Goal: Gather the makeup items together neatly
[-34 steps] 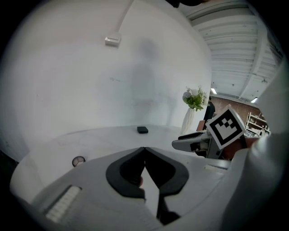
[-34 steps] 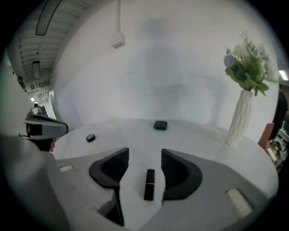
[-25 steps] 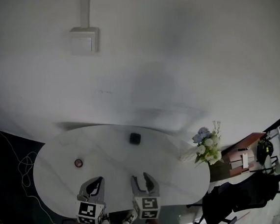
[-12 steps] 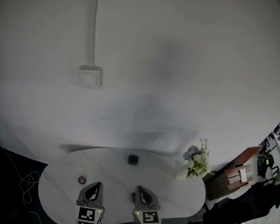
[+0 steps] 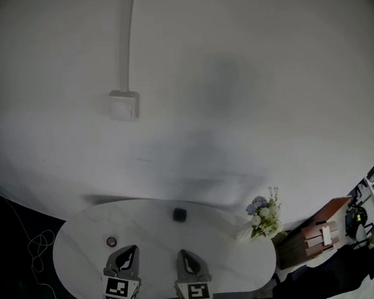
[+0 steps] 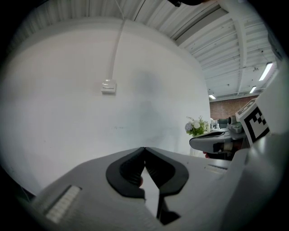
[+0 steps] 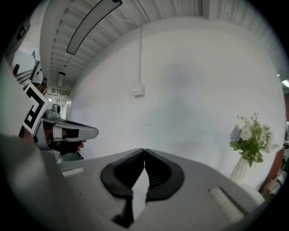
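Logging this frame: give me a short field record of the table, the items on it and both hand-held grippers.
surface: white oval table
items: small black square item near the far edge; small round red item at left; white vase of flowers at the right edge
gathered: no, the black and red items lie well apart
left hand-held gripper: shut, nothing between its jaws
right hand-held gripper: jaws have just been closing, now shut, nothing between them
contact with items: none
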Available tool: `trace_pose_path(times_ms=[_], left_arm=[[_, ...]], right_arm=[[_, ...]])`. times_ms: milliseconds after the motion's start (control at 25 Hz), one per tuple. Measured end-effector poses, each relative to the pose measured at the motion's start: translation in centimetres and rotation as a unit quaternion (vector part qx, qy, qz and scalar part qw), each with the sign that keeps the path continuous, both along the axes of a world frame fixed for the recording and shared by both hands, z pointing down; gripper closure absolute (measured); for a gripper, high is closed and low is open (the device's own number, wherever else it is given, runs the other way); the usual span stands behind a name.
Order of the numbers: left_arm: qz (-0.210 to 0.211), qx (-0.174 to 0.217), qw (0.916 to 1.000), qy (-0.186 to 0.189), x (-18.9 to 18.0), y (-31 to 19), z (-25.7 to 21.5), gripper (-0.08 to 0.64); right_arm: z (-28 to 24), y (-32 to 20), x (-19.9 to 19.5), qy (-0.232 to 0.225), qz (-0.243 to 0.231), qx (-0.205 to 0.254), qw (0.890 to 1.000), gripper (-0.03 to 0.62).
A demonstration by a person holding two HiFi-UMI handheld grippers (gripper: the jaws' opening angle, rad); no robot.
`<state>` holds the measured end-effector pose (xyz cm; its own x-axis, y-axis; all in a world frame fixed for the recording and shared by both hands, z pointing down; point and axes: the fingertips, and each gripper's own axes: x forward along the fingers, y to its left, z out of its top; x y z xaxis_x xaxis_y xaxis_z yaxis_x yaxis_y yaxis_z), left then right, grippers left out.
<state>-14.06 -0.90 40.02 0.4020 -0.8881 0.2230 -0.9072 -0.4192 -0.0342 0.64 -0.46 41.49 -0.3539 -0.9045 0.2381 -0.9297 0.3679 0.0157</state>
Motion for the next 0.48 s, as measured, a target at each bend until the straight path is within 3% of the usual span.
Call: trace_pose_path(times_ms=[240, 480], left_arm=[[-0.029, -0.005, 0.9995, -0.008, -2.8, 0.2, 0.3, 0.551], [-0.084, -0.013, 0.9963, -0.009, -8.0, 1.1, 1.4, 0.551]], right_arm=[[0.7, -0.6, -3.5, -0.003, -0.043, -0.011, 0.999, 0.588], [1.4, -1.2, -9.5, -0.003, -0.104, -0.014, 0.994, 0.588]])
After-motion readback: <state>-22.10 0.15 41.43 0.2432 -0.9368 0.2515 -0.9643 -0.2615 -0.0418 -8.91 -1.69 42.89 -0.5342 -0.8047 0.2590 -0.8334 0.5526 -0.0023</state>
